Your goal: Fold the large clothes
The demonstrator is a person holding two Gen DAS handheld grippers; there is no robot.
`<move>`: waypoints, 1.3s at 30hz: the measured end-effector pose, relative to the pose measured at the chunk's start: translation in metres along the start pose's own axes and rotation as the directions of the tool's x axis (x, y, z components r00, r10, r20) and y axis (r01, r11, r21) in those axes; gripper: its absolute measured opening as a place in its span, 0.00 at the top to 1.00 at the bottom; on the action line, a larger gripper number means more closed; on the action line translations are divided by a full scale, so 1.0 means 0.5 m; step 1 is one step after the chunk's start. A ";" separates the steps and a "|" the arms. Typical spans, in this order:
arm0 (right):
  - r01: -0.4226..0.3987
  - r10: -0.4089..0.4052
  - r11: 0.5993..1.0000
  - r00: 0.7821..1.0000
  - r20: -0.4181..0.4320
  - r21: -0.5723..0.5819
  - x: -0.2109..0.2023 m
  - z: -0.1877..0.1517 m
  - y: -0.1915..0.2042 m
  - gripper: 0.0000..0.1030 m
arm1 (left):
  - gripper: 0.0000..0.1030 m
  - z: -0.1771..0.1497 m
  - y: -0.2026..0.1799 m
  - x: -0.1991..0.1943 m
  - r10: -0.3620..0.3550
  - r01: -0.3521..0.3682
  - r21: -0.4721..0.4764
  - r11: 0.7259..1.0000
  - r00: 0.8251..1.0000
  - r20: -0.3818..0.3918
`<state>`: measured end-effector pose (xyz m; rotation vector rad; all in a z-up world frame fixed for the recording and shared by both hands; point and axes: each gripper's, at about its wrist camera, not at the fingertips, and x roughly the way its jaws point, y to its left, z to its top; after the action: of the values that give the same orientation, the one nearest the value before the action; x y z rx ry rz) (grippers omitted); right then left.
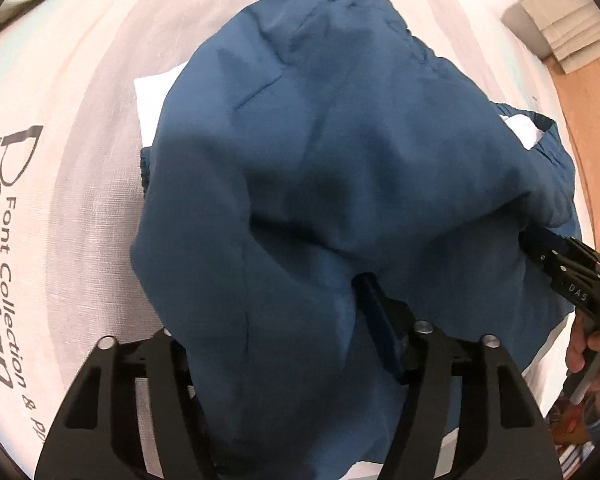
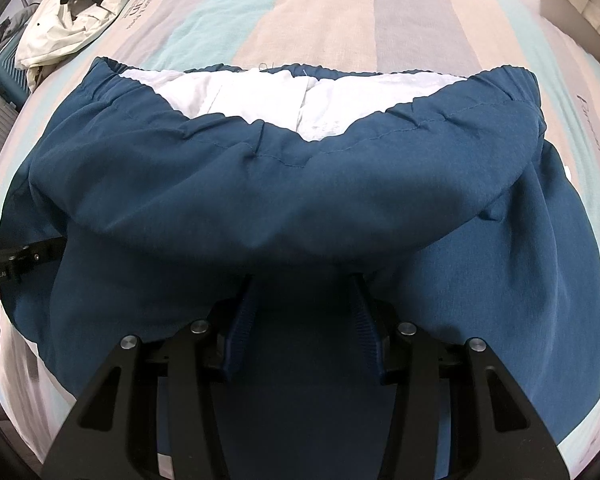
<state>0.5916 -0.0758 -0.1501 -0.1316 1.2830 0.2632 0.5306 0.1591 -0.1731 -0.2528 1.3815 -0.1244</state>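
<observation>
You've got the blue garment (image 2: 300,200) bunched up on the striped bed cover (image 2: 320,8), its elastic waistband end farthest from you with the white lining (image 2: 240,100) showing there, and a near fold of it is lifted over both tools. Your right gripper (image 2: 302,312) has cloth draped over and between its fingers (image 2: 240,320), tips buried, so you can't tell if the pads actually pinch it. Same on the left gripper (image 1: 284,320): one finger (image 1: 380,320) pokes out, the other is under fabric, grip not readable. Risk, as a judgement: if either hold is only a drape, the fold slides off mid-carry and lands crooked; cause would be pulling toward the waistband before both pads bite. Second risk: the two tools sit close, right gripper (image 1: 568,276) just right of the garment in the left view, so crossing paths could knock them together or drag the lower layer along. Room: beyond the waistband the cover is bare, plenty of space to lay the fold. Far left of the garment sits a pile of white and black clothes (image 2: 72,28), well apart. To its right the bed edge and wooden floor (image 1: 580,80) come up near, so don't drift that way.
</observation>
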 end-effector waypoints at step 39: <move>0.043 -0.043 0.999 0.998 0.039 0.010 -0.015 -0.009 0.004 0.40 | 0.88 0.010 -0.204 -0.152 0.061 -0.065 0.084 0.994 0.997 0.055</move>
<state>0.5853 -0.0759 -0.1442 -0.1456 1.2406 0.2220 0.5277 0.0788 -0.0743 -0.1401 1.3273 -0.1234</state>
